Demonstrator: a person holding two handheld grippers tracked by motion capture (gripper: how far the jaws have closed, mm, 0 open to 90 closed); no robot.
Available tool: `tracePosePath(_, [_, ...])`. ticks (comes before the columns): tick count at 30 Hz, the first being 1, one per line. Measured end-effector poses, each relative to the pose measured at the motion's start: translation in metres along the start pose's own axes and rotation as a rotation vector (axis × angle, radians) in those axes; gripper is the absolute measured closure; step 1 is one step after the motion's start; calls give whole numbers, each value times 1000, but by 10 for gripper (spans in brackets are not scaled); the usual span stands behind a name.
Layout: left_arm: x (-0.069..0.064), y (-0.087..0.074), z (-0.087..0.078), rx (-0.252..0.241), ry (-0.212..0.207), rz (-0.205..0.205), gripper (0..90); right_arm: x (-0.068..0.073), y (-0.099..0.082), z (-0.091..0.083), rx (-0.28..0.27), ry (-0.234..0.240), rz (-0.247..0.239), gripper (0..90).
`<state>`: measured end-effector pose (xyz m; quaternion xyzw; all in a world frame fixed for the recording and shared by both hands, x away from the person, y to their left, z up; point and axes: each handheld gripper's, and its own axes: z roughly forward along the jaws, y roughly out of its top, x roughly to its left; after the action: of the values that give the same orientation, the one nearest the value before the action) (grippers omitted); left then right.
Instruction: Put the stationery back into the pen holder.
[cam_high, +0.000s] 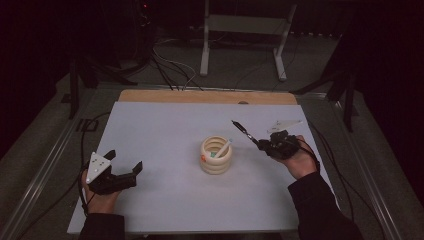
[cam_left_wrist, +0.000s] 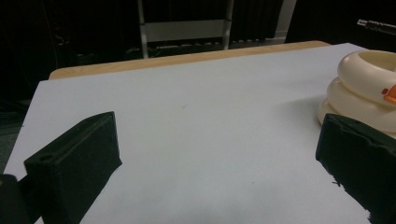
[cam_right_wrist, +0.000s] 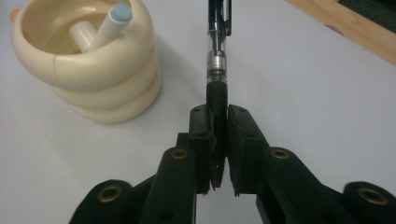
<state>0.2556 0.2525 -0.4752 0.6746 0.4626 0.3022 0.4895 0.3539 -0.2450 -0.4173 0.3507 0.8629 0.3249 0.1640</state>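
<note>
High view looks down; all 3 views share the ringed holder (cam_high: 216, 156).

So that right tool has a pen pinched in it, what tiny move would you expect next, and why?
Probably carry the pen sideways over the cream ringed holder and tip it in. The right tool is shut on the pen's black grip end, with the pen above the white table, beside the holder. A white marker already leans inside. The left tool rests open, apart from it.

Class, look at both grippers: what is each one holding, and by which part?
The right gripper clamps a black pen by its rubber grip end. The left gripper holds nothing.
</note>
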Motion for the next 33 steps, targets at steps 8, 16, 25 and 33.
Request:
tracePosePath(8, [0,0,0,0,0,-1,1,0,7,-5,-5,6,-14,813])
tracePosePath(16, [0,0,0,3,3,-2,1,0,14,-13,-17,23,-28,813])
tracePosePath(25, [0,0,0,3,4,-2,1,3,20,-17,-14,43,-44,813])
tracePosePath(33, [-1,0,0,5,4,-1,1,5,32,-21,-9,56,-64,813])
